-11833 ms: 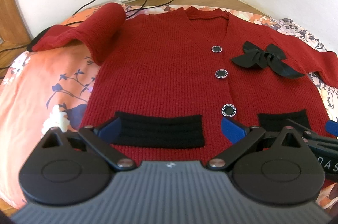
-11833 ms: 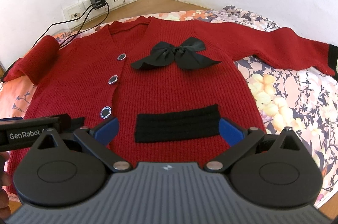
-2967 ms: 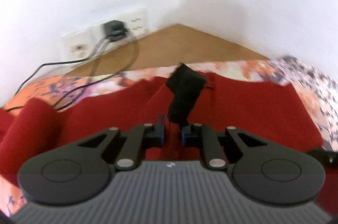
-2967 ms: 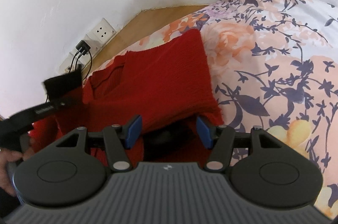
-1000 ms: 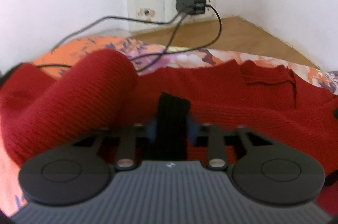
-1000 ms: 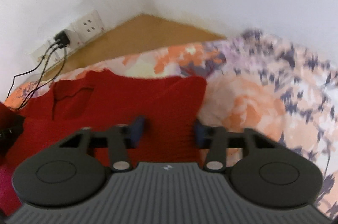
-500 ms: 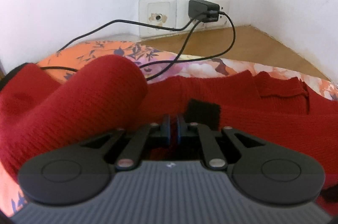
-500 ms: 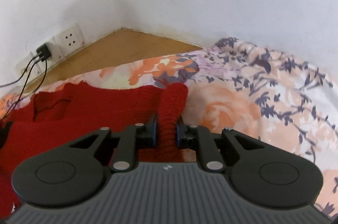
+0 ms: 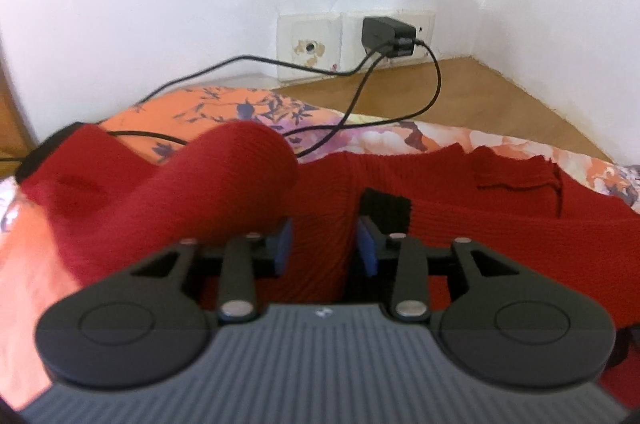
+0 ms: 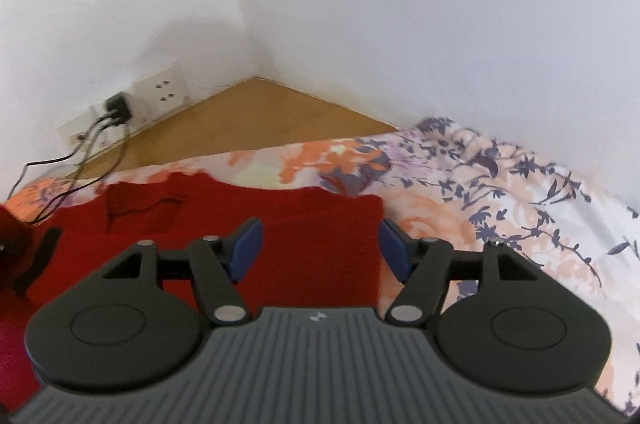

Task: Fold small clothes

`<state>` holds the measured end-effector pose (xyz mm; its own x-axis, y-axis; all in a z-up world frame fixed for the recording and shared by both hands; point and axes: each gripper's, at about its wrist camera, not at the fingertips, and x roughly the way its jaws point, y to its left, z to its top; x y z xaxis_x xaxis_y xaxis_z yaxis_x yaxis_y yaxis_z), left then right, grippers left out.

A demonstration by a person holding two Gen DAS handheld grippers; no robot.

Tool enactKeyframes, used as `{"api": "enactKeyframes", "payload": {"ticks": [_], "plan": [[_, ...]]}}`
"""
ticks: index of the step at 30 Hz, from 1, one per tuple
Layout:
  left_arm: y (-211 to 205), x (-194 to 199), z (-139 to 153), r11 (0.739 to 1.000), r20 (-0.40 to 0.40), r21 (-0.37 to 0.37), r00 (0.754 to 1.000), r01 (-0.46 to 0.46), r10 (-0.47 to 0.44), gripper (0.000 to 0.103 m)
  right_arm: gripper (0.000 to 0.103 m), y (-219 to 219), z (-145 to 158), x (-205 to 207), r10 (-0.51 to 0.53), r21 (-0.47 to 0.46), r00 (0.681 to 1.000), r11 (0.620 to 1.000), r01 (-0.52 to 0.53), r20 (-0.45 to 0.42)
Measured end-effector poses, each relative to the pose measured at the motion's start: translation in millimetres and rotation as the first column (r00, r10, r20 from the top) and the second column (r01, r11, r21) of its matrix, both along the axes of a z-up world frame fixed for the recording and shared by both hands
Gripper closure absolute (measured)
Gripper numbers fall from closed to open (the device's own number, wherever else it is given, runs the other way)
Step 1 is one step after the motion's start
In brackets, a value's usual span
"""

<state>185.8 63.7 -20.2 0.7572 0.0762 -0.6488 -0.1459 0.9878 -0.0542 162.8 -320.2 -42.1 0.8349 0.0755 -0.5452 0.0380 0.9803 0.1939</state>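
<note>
The red knitted cardigan (image 9: 500, 224) lies on the flower-printed bed cover (image 10: 500, 192), its lower part doubled up toward the neckline so that a black pocket band (image 9: 386, 204) sits near the collar; that looks like a bottom-to-top fold just laid down. The left gripper (image 9: 324, 244) hovers low over the knit with its blue fingers (image 9: 282, 244) apart, a ridge of red fabric rising between them but not pinched; I judge it has let go so the fold can settle. The right gripper (image 10: 320, 248) has its fingers (image 10: 246, 244) spread wide above the cardigan's right edge, holding nothing, which suits a hem set in place. The left sleeve (image 9: 160, 192) lies humped and loose beside the body, not yet folded in. Behind, a black charger (image 9: 386, 34) sits in a wall socket (image 9: 388, 40), its cables (image 9: 400, 112) trailing onto the bed cover. No brand, label or lettering can be read in either view; only a small pale mark on each gripper body.
</note>
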Motion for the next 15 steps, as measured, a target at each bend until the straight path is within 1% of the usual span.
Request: {"api": "enactKeyframes", "payload": {"ticks": [4, 7, 11, 15], "plan": [[9.6, -18.5, 11.8, 1.000, 0.007, 0.002, 1.000, -0.018, 0.018, 0.062, 0.028, 15.7, 17.5, -21.2, 0.036, 0.013, 0.999, 0.999, -0.036, 0.001], [21.7, -30.3, 18.6, 0.999, -0.005, -0.014, 0.999, -0.041, 0.041, 0.062, 0.027, 27.1, 27.0, -35.7, 0.067, 0.056, 0.998, 0.996, -0.067, -0.008], [43.1, -46.7, 27.9, 0.996, 0.004, -0.051, 0.997, -0.071, 0.072, 0.062, 0.027, 43.0, 35.8, -53.7, 0.106, 0.098, 0.994, 0.990, -0.104, -0.010], [65.0, -60.8, 38.1, 0.991, 0.012, -0.046, 0.992, -0.124, 0.125, 0.062, 0.026, 57.9, 40.9, -69.1, 0.135, 0.117, 0.991, 0.984, -0.133, -0.015]]}}
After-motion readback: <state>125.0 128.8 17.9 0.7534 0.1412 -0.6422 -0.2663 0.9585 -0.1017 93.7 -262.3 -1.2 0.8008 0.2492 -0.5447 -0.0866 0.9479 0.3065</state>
